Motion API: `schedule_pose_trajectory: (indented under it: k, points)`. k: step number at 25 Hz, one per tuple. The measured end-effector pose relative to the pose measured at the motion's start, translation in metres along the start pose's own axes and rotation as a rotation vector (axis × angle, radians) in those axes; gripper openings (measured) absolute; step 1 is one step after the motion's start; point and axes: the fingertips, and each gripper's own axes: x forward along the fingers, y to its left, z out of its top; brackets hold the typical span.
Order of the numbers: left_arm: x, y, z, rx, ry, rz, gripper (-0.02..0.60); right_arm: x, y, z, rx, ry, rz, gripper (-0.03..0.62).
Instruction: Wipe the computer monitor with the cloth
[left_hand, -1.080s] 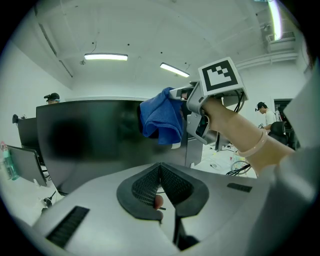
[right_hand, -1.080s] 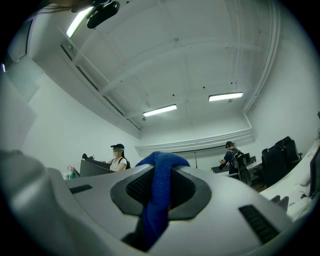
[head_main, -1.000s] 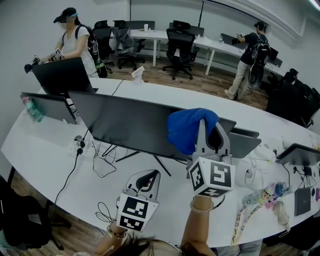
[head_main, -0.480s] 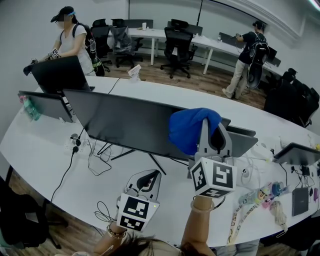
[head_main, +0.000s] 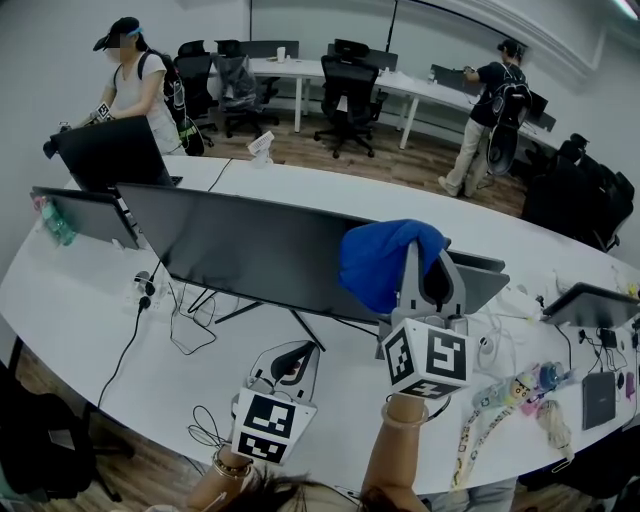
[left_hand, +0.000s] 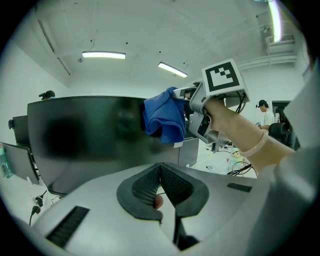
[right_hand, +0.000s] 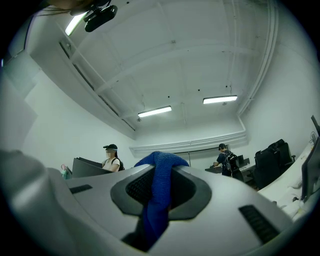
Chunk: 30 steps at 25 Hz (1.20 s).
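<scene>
- Our right gripper (right_hand: 159, 172) has its jaws clamped on the blue cloth (head_main: 380, 262). A fold of the cloth runs up between them and over their tips.
- We hold the cloth at the upper right corner of the monitor (head_main: 240, 255). Its bulk bunches to the left of the jaws and hangs in front of the dark screen.
- Our left gripper (left_hand: 160, 172) has its jaws pressed together with nothing held between them.
- The left gripper sits low in front of the monitor, above the white table (head_main: 100, 330) and well apart from the cloth.
- In the left gripper view we see the right gripper's marker cube (left_hand: 224, 77) raised beside the cloth, with our forearm below it.
- The monitor stands upright on the curved table, and black cables (head_main: 185, 320) lie near its foot.
- A smaller screen (head_main: 85, 215) stands to the left of the monitor, and a patterned lanyard (head_main: 490, 410) lies on the table at our right.
</scene>
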Motion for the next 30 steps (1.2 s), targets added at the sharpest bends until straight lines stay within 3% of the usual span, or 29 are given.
schedule_pose_trajectory:
  k: [10,30]
  points:
    - [0.006,-0.014,-0.001,0.001,0.001,-0.014,0.009,-0.008,-0.026,0.001,0.003,-0.010,-0.056,0.064]
    - [0.025,-0.048,-0.002,0.007,0.010,-0.040,0.009,-0.020,-0.061,-0.002,0.017,-0.030,-0.069,0.064]
